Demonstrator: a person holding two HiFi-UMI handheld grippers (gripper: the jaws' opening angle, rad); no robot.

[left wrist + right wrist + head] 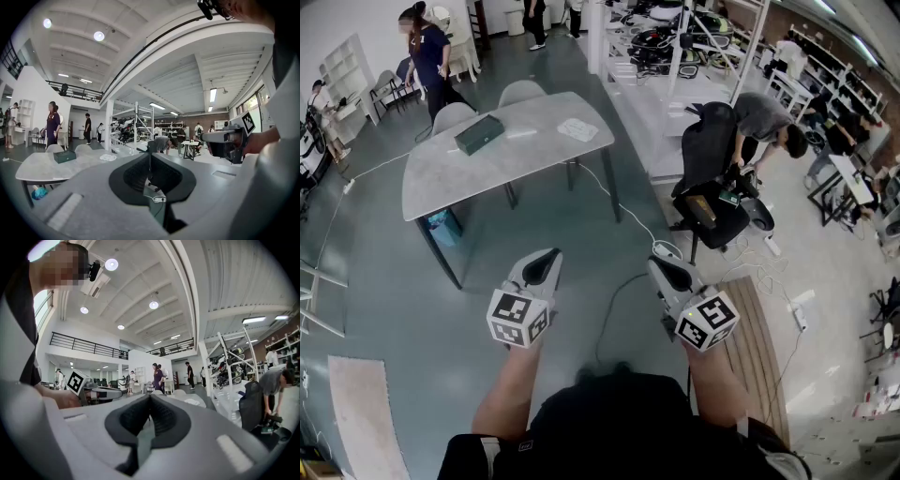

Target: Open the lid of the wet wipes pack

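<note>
A dark green pack [479,134], apparently the wet wipes pack, lies on the grey table [459,173] far ahead of me. In the left gripper view the green pack [64,156] sits small at the left. Beside it lies a flat white item [577,129]. My left gripper [551,255] and right gripper [656,264] are held side by side over the floor, well short of the table. Both are shut with nothing between their jaws, as the left gripper [149,157] and the right gripper [150,397] show in their own views.
Two grey chairs [521,92] stand behind the table. A black office chair [712,178] with a person bent over it is at the right. A power strip [667,251] and cables lie on the floor ahead, beside a wooden board [759,347]. Other people stand at the back left.
</note>
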